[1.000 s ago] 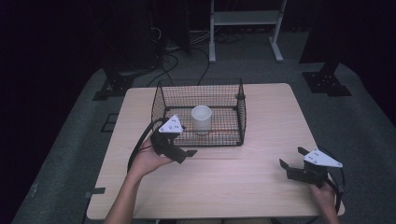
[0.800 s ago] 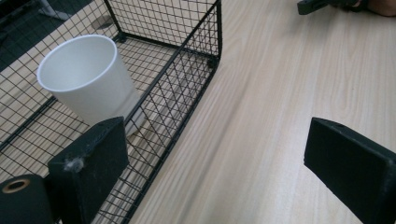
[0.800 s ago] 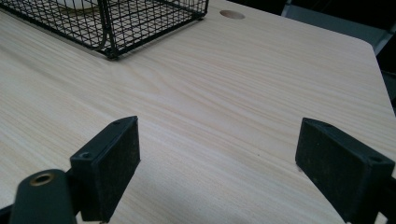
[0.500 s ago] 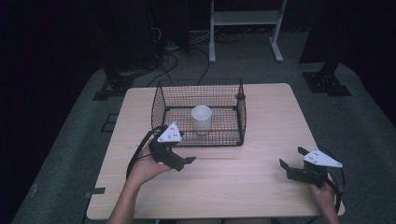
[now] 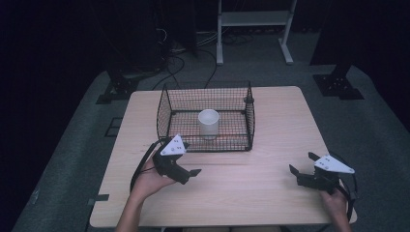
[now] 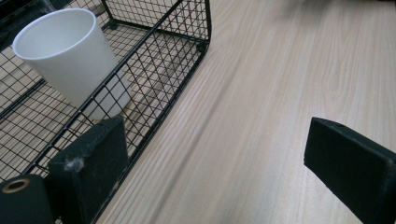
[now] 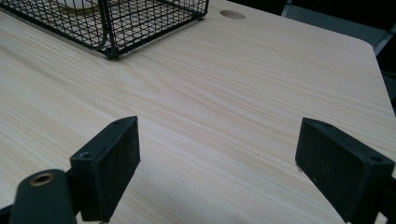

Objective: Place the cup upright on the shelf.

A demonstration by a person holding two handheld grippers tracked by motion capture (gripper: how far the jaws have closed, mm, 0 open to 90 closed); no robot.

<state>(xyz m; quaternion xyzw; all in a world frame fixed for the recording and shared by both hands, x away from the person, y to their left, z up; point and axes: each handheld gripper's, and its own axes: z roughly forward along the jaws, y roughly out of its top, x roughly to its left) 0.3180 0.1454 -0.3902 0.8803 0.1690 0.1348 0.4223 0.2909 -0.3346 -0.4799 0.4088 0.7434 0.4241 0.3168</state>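
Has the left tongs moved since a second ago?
Yes. The left tongs have drawn back from the black wire basket toward the table's near edge.

Cups: one white cup (image 5: pixel 209 123), in the basket
Baskets: one black wire basket (image 5: pixel 165 116)
Tools: two, a left tool (image 5: pixel 186 175) and a right tool (image 5: pixel 300 170)
Worktops: one wooden worktop (image 5: pixel 241 188)
Hands: two, one on each tool
Holes in worktop: one (image 7: pixel 232 14)

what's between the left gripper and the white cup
The near mesh wall of the wire basket stands between the open left gripper and the white cup, seen in the high view and the left gripper view.
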